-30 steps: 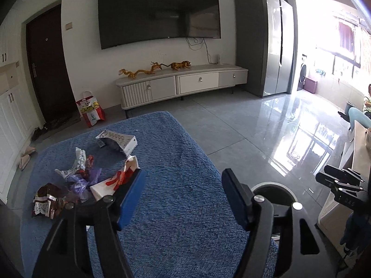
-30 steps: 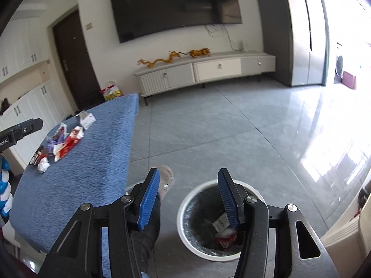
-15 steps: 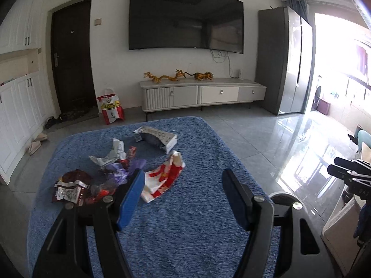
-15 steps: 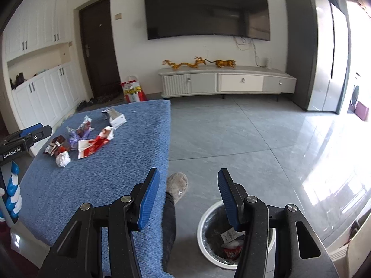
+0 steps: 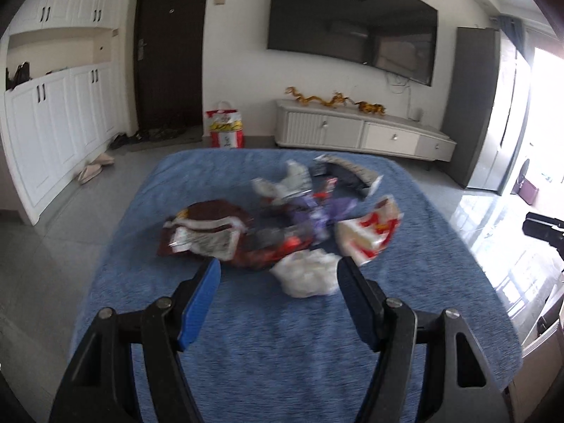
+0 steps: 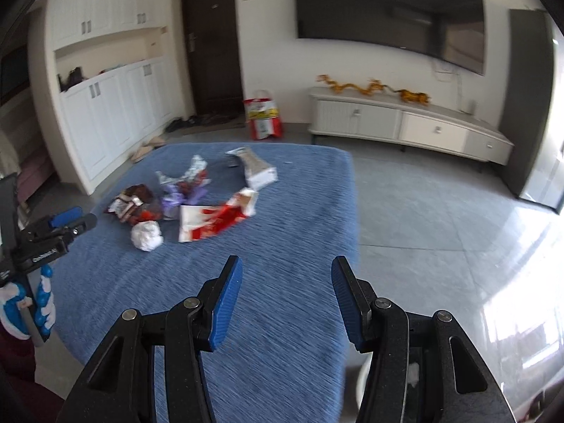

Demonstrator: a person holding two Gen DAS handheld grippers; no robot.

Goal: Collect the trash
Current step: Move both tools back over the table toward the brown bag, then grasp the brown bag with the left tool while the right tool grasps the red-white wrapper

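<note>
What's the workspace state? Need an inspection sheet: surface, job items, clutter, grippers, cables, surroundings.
Surface: blue cloth over the table, trash in one cluster.
Job's things: white paper ball nearest, brown wrapper, red-and-white wrapper, purple wrapper, grey carton; trash bin rim at the table edge.
Clutter: nothing seen.
Grippers: left gripper open, facing the ball; right gripper open, empty.
Cables: wires under the TV.
Surroundings: TV cabinet, red bag on the floor.

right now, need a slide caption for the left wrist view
Open left gripper faces a crumpled white paper ball and snack wrappers on the blue-covered table.
</note>
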